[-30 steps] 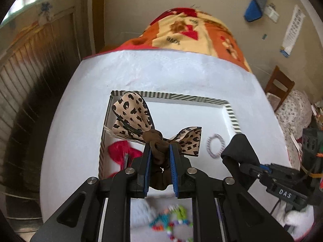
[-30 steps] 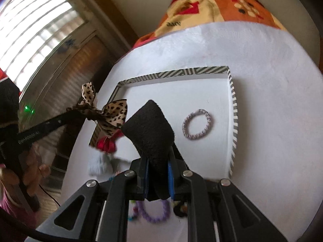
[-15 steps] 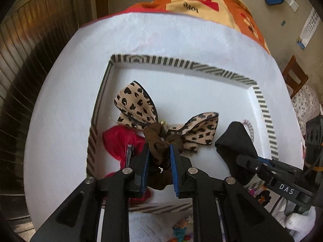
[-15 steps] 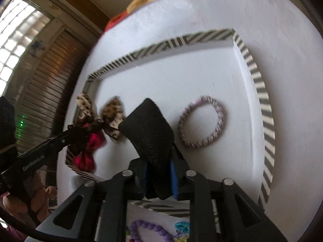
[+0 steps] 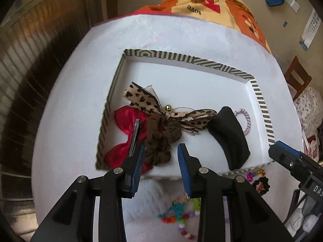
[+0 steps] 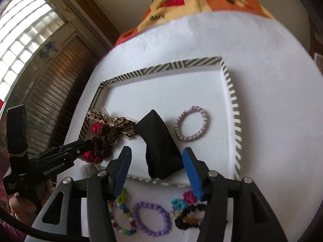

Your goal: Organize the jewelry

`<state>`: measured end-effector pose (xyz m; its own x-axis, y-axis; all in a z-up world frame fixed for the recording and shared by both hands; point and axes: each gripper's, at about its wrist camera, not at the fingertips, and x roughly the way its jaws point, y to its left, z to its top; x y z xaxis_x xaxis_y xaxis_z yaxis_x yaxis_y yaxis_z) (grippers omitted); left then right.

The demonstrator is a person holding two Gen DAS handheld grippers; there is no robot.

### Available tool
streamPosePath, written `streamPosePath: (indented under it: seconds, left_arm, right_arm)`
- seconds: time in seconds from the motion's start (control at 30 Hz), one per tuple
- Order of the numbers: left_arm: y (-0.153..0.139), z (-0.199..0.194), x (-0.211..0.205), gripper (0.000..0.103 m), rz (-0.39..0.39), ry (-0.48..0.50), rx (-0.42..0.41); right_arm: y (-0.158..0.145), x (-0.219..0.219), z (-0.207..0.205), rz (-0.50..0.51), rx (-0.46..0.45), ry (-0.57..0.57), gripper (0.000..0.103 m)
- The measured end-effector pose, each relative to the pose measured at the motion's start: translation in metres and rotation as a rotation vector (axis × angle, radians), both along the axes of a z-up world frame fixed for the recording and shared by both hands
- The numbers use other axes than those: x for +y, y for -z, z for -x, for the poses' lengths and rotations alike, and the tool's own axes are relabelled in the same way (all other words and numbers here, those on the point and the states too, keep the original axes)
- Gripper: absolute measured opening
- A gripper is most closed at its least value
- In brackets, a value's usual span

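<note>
A white tray with a striped rim (image 5: 260,100) (image 6: 232,92) lies on the white table. In it lie a leopard bow with a brown scrunchie (image 5: 159,139) (image 6: 105,141), a red bow (image 5: 123,121), a black headband (image 5: 230,137) (image 6: 161,145) and a lilac bracelet (image 5: 245,121) (image 6: 191,124). My left gripper (image 5: 161,155) is open just behind the brown scrunchie, holding nothing. My right gripper (image 6: 156,165) is open around the near end of the black headband, not gripping it.
Loose bead bracelets (image 6: 151,219) (image 5: 181,217) and a black crocheted piece (image 6: 189,215) lie on the table in front of the tray. A patterned blanket (image 5: 212,2) lies beyond the table's far edge. A wooden chair (image 5: 296,76) stands at the right.
Both grippers lowered their items into the tray and opened. The leopard bow with scrunchie and the black headband now lie released on the tray floor.
</note>
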<state>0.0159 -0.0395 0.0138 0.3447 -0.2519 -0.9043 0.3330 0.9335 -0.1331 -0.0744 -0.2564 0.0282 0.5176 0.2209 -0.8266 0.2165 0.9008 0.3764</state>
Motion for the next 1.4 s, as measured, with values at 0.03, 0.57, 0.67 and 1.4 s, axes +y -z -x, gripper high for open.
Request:
streamPosePath:
  seconds: [0.03, 0.57, 0.67, 1.4]
  left_arm:
    - [-0.004, 0.006, 0.002, 0.016, -0.002, -0.008, -0.010]
    - [-0.031, 0.083, 0.021, 0.016, -0.029, -0.039, -0.092]
    - [-0.034, 0.097, 0.022, 0.016, -0.032, -0.042, -0.101]
    - [-0.040, 0.157, 0.009, 0.016, -0.082, -0.056, -0.170]
  right_arm:
    - [-0.002, 0.002, 0.004, 0.009, -0.002, -0.002, 0.059]
    - [-0.034, 0.026, 0.075, 0.105, -0.042, -0.031, 0.061]
    - [-0.038, 0.029, 0.088, 0.111, -0.054, -0.040, 0.061]
    - [-0.049, 0.029, 0.141, 0.165, -0.070, -0.066, 0.068]
